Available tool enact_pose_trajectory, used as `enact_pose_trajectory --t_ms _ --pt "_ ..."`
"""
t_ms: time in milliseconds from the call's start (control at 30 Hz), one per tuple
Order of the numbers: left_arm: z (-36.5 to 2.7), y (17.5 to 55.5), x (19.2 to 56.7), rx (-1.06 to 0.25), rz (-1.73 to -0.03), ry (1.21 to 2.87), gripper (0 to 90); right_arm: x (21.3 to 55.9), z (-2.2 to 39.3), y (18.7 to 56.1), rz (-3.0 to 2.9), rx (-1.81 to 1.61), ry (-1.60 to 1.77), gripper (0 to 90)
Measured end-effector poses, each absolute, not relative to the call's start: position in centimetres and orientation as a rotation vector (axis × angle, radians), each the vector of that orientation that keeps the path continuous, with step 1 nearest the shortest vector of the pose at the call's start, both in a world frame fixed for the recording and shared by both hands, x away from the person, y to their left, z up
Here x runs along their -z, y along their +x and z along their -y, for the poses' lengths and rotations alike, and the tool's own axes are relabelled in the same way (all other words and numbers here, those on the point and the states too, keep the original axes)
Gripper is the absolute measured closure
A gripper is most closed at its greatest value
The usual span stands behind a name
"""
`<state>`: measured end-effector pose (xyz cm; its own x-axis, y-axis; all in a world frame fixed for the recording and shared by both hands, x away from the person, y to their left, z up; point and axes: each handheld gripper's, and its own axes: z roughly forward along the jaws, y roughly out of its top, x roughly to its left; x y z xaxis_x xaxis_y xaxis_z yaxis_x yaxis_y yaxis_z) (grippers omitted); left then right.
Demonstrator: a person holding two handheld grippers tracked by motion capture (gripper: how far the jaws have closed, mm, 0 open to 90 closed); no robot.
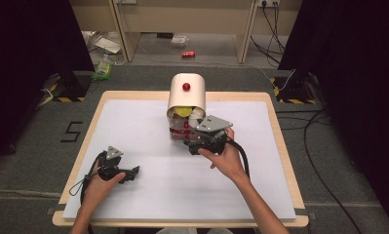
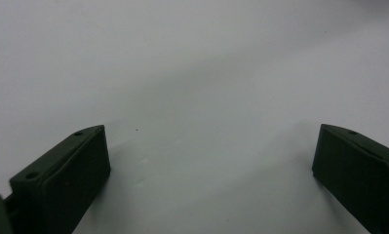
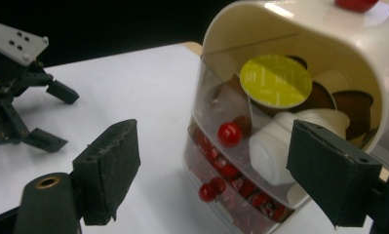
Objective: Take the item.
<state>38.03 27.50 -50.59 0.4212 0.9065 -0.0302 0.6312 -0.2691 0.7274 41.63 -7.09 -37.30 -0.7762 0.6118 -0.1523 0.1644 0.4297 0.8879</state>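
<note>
Toward the desk's (image 1: 133,204) far edge, a cream drawer box (image 1: 186,92) is standing, capsules showing inside. Against its front the right gripper (image 3: 214,170) is hovering, jaws spread wide around the clear drawers (image 3: 221,146). Near the left edge the left gripper (image 2: 211,161) is resting, jaws wide, holding nothing.

Hidden and cut-off parts

In the high view the right gripper (image 1: 207,138) and its grey plate cover the lower front of the container (image 1: 186,96), hiding its drawers. In the right gripper view the container's (image 3: 299,44) right side and top knob (image 3: 355,4) run off the edge; red items in the bottom drawer (image 3: 231,187) blur together.
</note>
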Motion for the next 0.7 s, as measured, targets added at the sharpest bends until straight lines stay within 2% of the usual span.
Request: enact_pose_trajectory --t_ms 233,700 --pt "-27.5 38.0 50.6 -0.524 -1.297 2.005 0.0 36.5 6.3 42.6 -2.234 -1.295 0.634 21.4" --pt "-27.5 38.0 50.6 -0.524 -1.297 2.005 0.0 37.3 6.1 44.8 -2.266 -1.233 0.672 22.3"
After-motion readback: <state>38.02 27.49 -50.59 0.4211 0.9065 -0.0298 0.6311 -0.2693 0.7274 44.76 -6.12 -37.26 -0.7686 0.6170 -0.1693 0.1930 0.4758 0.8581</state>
